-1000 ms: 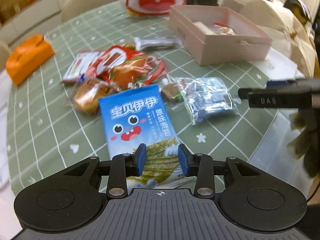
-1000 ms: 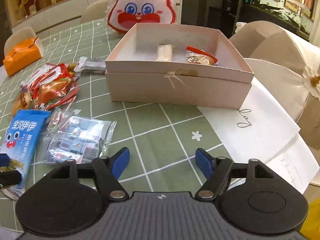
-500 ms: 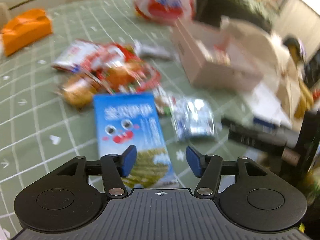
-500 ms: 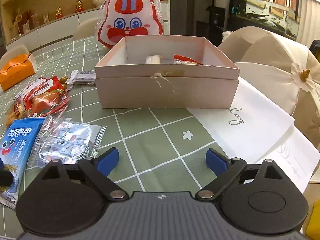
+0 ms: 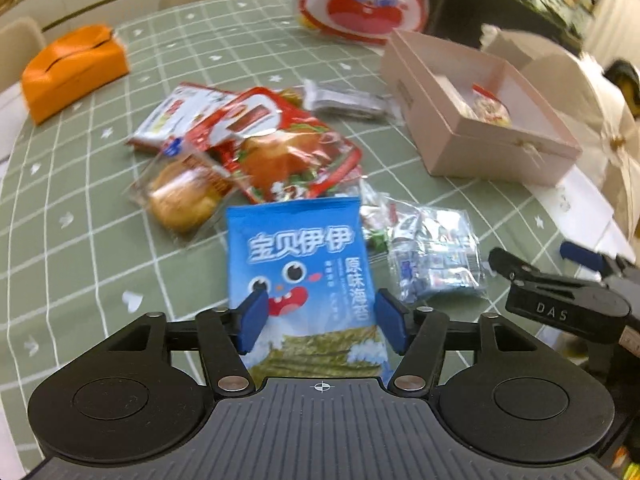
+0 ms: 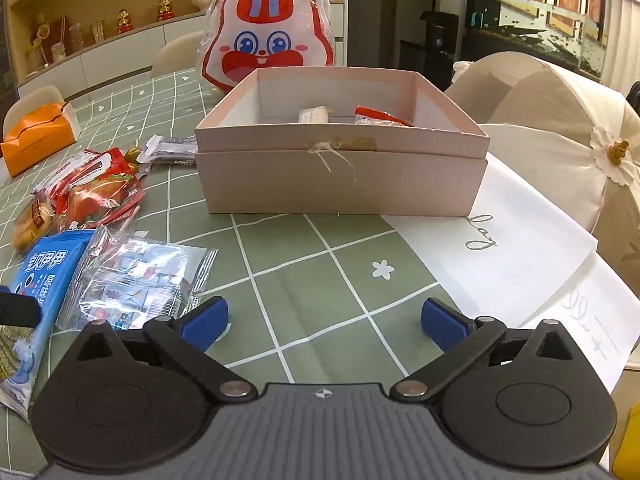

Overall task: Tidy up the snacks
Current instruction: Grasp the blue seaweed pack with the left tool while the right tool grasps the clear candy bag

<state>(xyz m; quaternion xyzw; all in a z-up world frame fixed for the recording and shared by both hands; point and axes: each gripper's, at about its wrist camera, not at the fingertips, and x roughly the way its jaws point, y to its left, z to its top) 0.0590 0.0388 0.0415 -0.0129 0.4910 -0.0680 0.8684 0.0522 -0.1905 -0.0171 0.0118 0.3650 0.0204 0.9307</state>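
Note:
A blue seaweed snack packet (image 5: 302, 264) lies on the green checked tablecloth; my left gripper (image 5: 320, 322) is open with its fingers either side of the packet's near end. The packet also shows in the right wrist view (image 6: 38, 280). Beside it lies a clear bag of small sweets (image 5: 436, 258), also in the right wrist view (image 6: 136, 280). Behind are red snack packets (image 5: 280, 148) and a bun in clear wrap (image 5: 182, 196). The open pink box (image 6: 340, 152) holds two small snacks. My right gripper (image 6: 324, 320) is open and empty over the cloth in front of the box.
An orange tissue box (image 5: 72, 70) sits far left. A rabbit-shaped bag (image 6: 266, 36) stands behind the box. White paper sheets (image 6: 520, 248) lie right of the box, beside cream chair backs (image 6: 560, 120). A dark wrapped bar (image 5: 348, 102) lies near the box.
My left gripper has opened wider and swung over the blue packet. My right gripper has opened wider and drawn back a little from the box.

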